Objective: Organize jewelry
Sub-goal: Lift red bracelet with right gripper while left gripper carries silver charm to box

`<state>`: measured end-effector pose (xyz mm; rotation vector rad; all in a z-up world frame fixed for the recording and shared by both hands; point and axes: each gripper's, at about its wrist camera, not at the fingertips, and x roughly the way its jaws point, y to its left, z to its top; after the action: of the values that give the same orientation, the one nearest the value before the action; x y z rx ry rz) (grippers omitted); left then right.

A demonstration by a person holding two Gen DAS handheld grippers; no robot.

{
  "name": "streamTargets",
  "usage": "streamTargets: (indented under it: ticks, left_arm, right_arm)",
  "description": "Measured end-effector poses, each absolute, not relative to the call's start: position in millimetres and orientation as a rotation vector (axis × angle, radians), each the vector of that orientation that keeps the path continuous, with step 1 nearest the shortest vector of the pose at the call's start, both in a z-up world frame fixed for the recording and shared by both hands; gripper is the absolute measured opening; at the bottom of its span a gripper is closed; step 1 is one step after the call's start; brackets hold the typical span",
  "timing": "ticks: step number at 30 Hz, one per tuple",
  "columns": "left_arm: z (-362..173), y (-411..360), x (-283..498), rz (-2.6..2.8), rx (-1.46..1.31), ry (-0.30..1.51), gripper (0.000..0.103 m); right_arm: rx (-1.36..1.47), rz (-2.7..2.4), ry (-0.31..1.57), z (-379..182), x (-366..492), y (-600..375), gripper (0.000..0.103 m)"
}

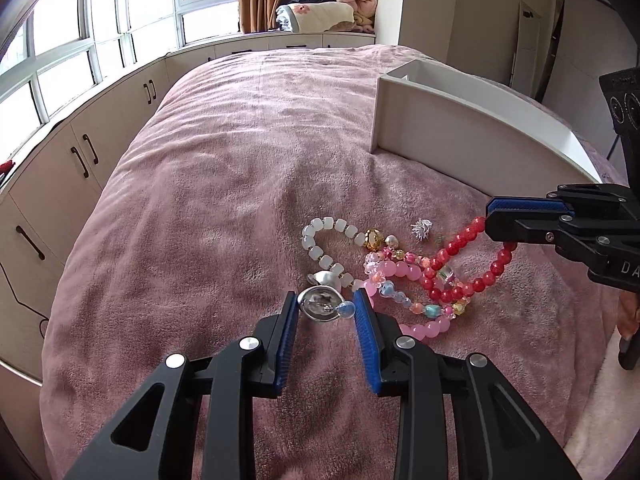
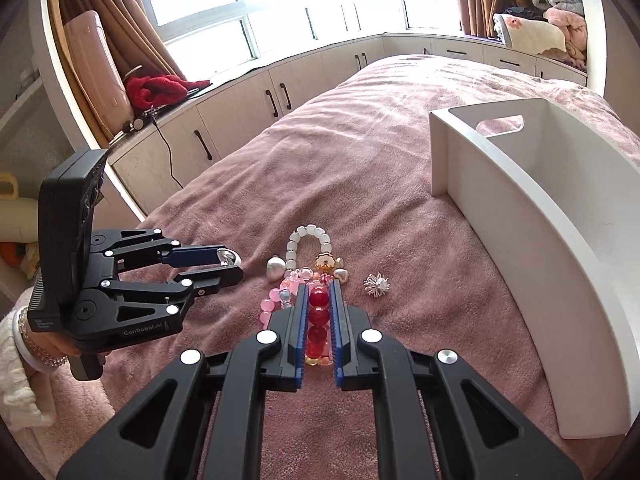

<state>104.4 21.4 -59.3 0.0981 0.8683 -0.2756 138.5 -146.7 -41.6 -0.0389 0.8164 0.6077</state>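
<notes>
A pile of jewelry lies on the pink blanket (image 1: 224,184): a white bead bracelet (image 1: 320,240), a pink bead bracelet (image 1: 400,272), a mixed bead strand (image 1: 424,308), a gold charm (image 1: 374,238) and a spiky silver piece (image 1: 422,230). My left gripper (image 1: 325,307) is closed on a silver earring (image 1: 320,309), which also shows in the right wrist view (image 2: 229,258). My right gripper (image 2: 319,292) is shut on the red bead bracelet (image 2: 319,300), which hangs from it in the left wrist view (image 1: 460,264).
A white open box (image 2: 532,248) stands on the bed to the right of the pile. Cabinets (image 1: 80,152) with dark handles run under the windows to the left. Folded blankets (image 1: 332,4) lie on the window ledge.
</notes>
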Motion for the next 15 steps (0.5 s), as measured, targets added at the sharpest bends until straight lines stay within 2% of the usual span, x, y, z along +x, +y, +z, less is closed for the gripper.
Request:
streamTargets:
  ticks: [6, 15]
  left_arm:
    - [-27.8, 19.3, 91.4, -0.255, 0.102, 0.813, 0.033]
    - [38.1, -28.3, 102.4, -0.338, 0.164, 0.715, 0.033]
  right_arm:
    - [0.007, 0.615, 0.687, -1.4, 125.9, -158.1, 0.011]
    - [0.036, 0.437, 0.445, 78.0, 123.8, -212.1, 0.011]
